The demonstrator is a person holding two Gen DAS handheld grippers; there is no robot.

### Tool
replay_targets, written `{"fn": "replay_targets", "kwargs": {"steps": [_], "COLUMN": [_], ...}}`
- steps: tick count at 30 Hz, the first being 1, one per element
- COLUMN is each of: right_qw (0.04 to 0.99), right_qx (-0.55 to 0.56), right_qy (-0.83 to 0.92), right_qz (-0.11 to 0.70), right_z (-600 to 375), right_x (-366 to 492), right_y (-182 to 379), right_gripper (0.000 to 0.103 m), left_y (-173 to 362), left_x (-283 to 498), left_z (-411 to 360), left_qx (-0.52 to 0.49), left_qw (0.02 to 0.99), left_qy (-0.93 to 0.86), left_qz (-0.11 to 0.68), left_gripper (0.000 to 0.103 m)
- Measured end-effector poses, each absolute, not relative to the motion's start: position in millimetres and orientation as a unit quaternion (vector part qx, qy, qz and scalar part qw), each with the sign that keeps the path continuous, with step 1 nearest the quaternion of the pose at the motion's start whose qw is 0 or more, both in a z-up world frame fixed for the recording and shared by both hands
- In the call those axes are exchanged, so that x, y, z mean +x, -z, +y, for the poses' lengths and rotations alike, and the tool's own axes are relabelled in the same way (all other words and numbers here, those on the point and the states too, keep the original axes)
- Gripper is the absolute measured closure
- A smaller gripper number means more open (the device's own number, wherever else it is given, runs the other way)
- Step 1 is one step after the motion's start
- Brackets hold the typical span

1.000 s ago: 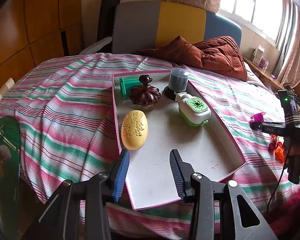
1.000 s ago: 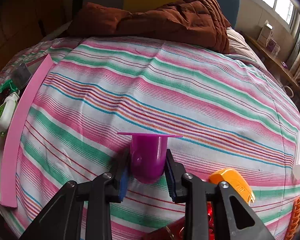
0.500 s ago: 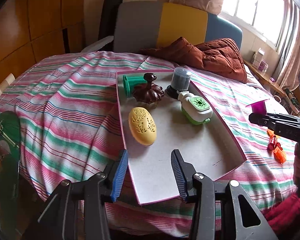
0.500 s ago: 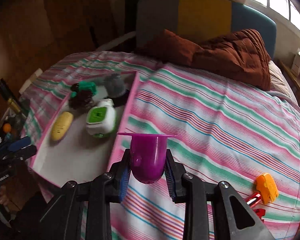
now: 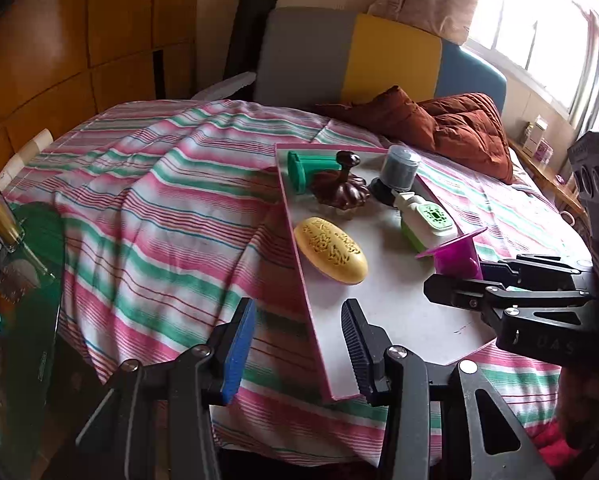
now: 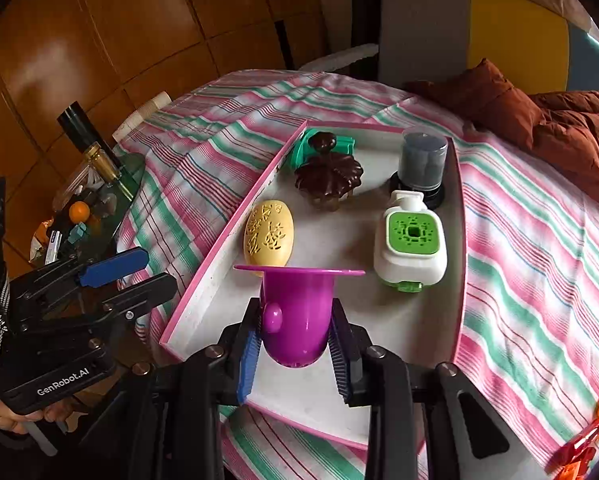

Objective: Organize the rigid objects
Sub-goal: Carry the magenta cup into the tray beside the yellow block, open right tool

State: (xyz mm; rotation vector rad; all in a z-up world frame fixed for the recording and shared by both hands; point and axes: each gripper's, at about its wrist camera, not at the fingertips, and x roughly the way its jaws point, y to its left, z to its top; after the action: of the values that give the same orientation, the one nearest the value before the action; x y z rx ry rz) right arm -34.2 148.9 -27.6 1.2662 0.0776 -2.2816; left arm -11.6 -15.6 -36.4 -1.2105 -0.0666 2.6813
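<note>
— Left gripper (image 5: 295, 340) waits at the tray's (image 5: 399, 312) near corner, jaws partly apart, nothing between them.

— And the right gripper (image 6: 295, 344) has the purple cup (image 6: 295, 316) clamped, hovering above the tray. It looks ready to lower onto the bare patch before the yellow soap (image 6: 268, 232).

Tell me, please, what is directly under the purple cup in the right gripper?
Bare white floor of the pink-edged tray lies under the purple cup. The spot straight below is covered by the cup and the right gripper.
</note>
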Motion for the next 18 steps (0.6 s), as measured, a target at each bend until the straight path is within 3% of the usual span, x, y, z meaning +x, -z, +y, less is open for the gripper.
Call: {"fn": "replay_targets", "kwargs": {"steps": [18], "right_qw": [0.206], "right_qx": [0.514], "right_qy": [0.831], "right_qz": [-0.046], "right_z": [142], "right_x": [-104], "right_y": [67], "right_gripper": [0.071], "left_y": [44], "left_x": [-11], "left_z": [-15], "left_qx": [-0.418], "left_qw": [0.095], "left_qy": [-0.904], "left_qz": [-0.018], "left_gripper": [0.058]}}
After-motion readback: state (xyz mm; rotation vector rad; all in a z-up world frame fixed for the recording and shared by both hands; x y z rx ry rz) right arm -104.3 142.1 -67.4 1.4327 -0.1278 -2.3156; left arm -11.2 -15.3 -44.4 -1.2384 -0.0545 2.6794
